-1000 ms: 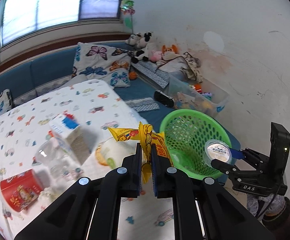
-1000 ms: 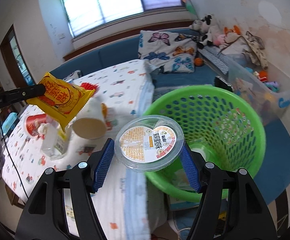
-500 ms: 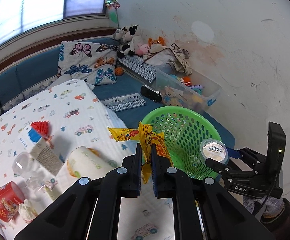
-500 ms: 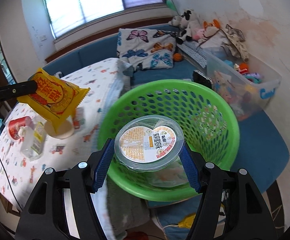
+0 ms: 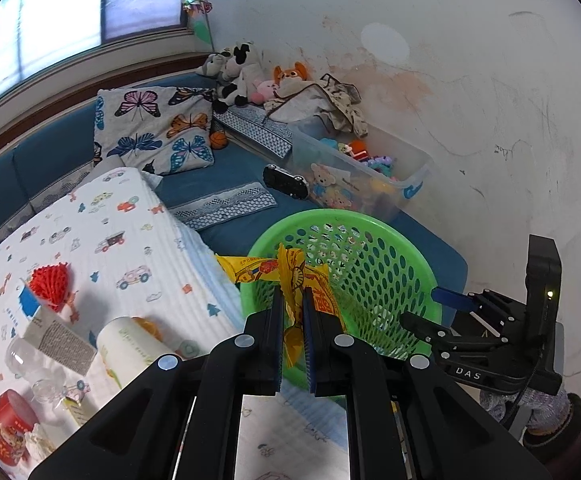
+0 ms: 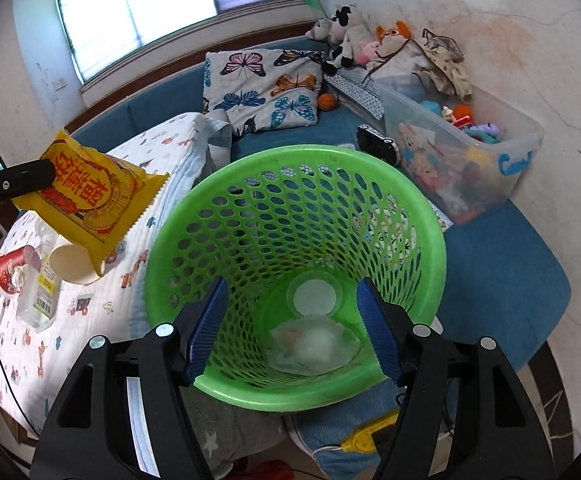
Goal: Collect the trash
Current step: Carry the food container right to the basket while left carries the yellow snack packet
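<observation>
Behind your work area a blue cushioned bench (image 6: 502, 248) runs under the window, with a butterfly-print pillow (image 6: 266, 88) and a clear plastic toy bin (image 6: 470, 152) against the stained wall. Your left gripper (image 5: 294, 312) is clamped on a yellow crinkled snack bag with red print (image 6: 90, 200), holding it in the air just beside the rim of the round green perforated plastic basket (image 6: 290, 168), above the edge of the white quilt printed with little cars (image 5: 122, 240). Your right gripper (image 6: 292, 322) stands with its blue-padded fingers spread wide and nothing between them, poised over the basket's mouth. At the basket's bottom lies a clear round plastic container (image 6: 314, 342); what looks like its lid sits beside it, though the blur makes that uncertain. On the quilt near the bag you have a white paper cup on its side (image 6: 70, 266), a clear plastic bottle (image 6: 38, 296) and a red paper cup (image 6: 8, 274).
</observation>
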{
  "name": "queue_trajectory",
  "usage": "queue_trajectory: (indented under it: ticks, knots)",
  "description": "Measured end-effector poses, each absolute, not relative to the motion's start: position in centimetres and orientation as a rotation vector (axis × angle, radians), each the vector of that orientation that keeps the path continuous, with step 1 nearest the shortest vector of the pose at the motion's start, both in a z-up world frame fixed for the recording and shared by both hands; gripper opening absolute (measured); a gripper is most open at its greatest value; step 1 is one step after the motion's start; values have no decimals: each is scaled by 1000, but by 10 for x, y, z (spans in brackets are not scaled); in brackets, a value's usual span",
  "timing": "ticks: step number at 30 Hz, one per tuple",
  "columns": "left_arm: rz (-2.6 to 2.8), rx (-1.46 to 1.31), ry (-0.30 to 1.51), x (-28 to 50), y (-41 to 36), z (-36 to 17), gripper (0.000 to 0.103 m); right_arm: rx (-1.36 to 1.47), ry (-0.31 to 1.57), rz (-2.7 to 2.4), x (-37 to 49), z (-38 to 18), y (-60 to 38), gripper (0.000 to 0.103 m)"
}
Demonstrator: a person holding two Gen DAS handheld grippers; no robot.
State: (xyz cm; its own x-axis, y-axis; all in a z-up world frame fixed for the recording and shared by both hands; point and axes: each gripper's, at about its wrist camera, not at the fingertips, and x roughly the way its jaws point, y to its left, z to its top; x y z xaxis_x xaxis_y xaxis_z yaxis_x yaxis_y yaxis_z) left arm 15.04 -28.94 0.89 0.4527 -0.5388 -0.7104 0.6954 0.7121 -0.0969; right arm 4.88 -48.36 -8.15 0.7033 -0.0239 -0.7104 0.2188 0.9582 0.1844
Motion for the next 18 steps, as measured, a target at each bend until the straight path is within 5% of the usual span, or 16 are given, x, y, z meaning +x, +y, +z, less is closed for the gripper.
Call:
queue_trajectory:
  ticks: [18]
  knots:
    - [-776,228,875,157,-319,-21,10,278,736,-126,28,-66,-479,73]
